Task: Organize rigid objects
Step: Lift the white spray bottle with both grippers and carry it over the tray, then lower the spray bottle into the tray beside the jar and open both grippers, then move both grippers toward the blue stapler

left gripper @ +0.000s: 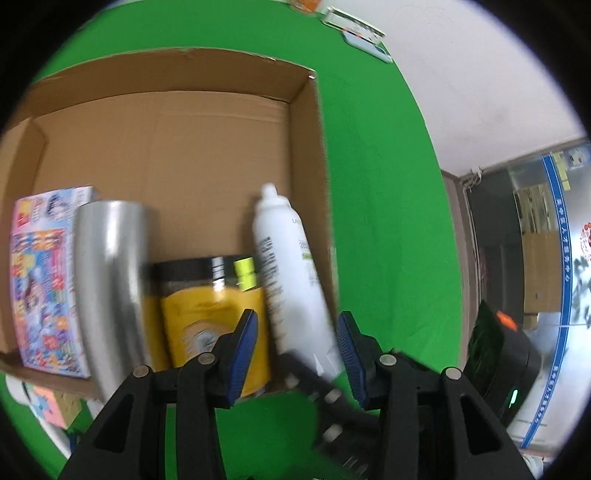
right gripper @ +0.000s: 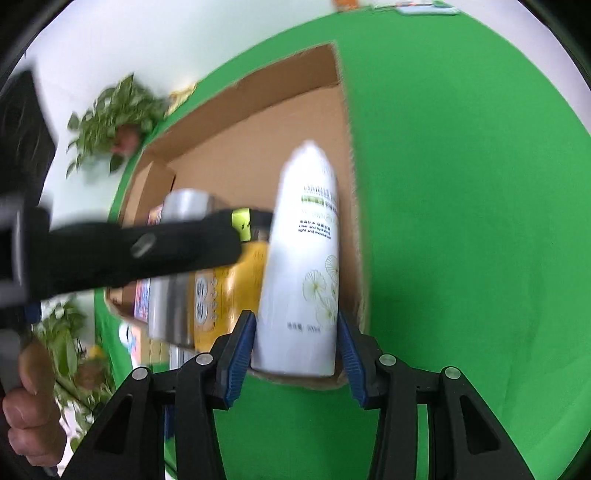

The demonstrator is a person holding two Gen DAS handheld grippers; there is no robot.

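An open cardboard box lies on the green table. Inside it, along the near side, lie a colourful printed box, a steel tumbler, a yellow jar with a black lid and a white spray bottle. My right gripper is shut on the base of the white bottle, which lies along the box's right wall. My left gripper is open and empty, just above the box's near edge; the right gripper's finger shows below it. The left gripper's arm crosses the right wrist view.
Small packages lie at the table's far edge. A pink item lies outside the box at near left. A black device sits off the table at right. Potted plants stand beyond the table's left.
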